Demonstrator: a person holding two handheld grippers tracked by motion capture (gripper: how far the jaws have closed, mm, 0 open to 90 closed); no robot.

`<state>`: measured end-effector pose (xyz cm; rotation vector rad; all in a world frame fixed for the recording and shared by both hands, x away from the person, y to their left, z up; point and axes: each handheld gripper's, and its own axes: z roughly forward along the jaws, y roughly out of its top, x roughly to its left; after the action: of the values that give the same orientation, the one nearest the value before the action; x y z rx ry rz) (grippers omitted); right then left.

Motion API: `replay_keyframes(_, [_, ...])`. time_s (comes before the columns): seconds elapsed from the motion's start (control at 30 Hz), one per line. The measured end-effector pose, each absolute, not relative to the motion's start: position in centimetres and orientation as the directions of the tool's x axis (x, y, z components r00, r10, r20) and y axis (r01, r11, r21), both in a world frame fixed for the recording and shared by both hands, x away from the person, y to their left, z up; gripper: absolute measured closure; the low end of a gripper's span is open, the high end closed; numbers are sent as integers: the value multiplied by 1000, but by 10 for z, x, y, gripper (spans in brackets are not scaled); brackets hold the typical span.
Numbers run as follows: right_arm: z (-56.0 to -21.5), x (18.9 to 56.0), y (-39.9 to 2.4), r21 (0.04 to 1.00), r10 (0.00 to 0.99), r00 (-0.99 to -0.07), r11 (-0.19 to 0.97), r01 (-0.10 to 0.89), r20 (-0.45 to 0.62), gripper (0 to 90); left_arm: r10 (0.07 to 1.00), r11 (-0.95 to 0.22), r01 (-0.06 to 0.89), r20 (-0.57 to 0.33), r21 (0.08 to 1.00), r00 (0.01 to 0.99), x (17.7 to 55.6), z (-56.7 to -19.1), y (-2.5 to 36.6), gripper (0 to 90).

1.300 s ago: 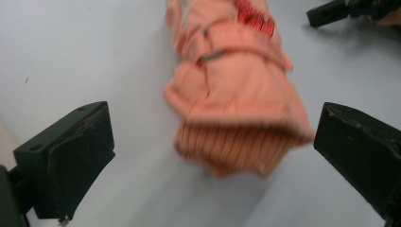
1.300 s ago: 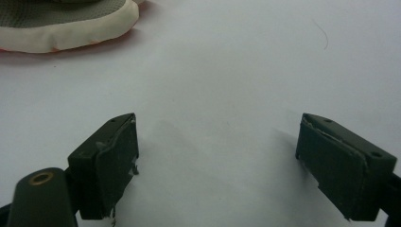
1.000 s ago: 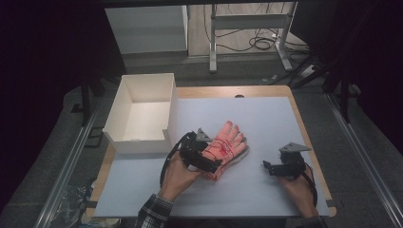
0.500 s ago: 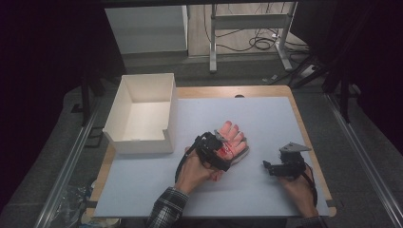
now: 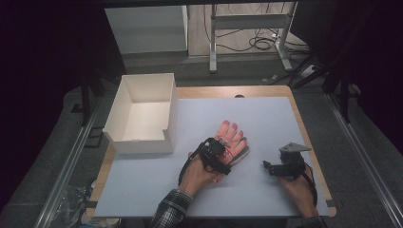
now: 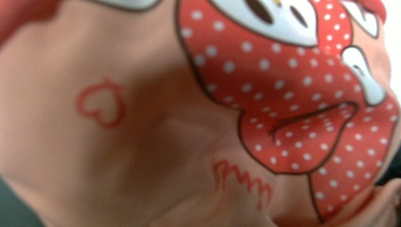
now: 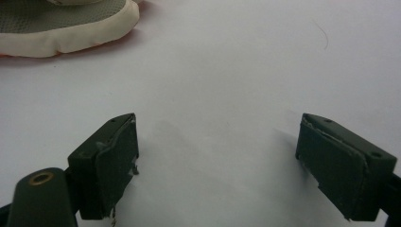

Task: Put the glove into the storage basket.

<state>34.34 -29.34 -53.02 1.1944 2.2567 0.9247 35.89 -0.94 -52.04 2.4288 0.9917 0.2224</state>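
Observation:
A pink glove (image 5: 231, 135) printed with a red white-dotted figure lies palm-flat in the middle of the white mat. My left gripper (image 5: 219, 159) is down on the glove's wrist end, and its jaws have just been closing. In the left gripper view the glove (image 6: 142, 142) bulges in folds right up against the camera, which hides the jaws. My right gripper (image 5: 266, 166) rests to the right of the glove, its jaws wide open (image 7: 215, 161) over bare mat. The glove's grey, cream-edged cuff (image 7: 61, 23) lies beyond its left jaw.
An open white box (image 5: 140, 146) with nothing in it stands at the mat's left edge. The white mat (image 5: 266, 118) covers a wooden table. Beyond the far edge are a white cabinet (image 5: 147, 28), a metal frame and cables on the floor.
My left hand has moved right and down, so its gripper now sits on the glove's wrist end. The right gripper has stayed where it was.

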Motion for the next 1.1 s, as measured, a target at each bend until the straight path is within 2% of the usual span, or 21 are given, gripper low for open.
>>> replay_keyframes(0.2, [-530, 343, -293, 722, 839, -540, 408, 559, -57, 141, 696, -605, 623, -52, 495, 717, 357, -515, -9, 323])
replay_keyframes(0.23, [-530, 343, -293, 722, 839, -540, 408, 558, -57, 141, 697, -602, 626, -57, 496, 715, 357, -515, -8, 323])
replay_keyframes(0.27, [-530, 343, -293, 722, 839, -541, 408, 559, -57, 141, 698, -596, 627, -63, 501, 714, 356, -514, -8, 382])
replay_keyframes(0.33, [-530, 343, -293, 722, 839, -541, 409, 558, -57, 141, 696, -597, 627, -66, 500, 715, 356, -513, -7, 424])
replay_keyframes(0.63, [-530, 343, -293, 722, 839, -542, 410, 557, -58, 141, 674, -565, 641, -157, 520, 722, 363, -507, 7, 493])
replay_keyframes(1.1, [-530, 343, -294, 722, 838, -542, 410, 557, -58, 141, 681, -561, 635, -140, 531, 719, 368, -486, 18, 496])
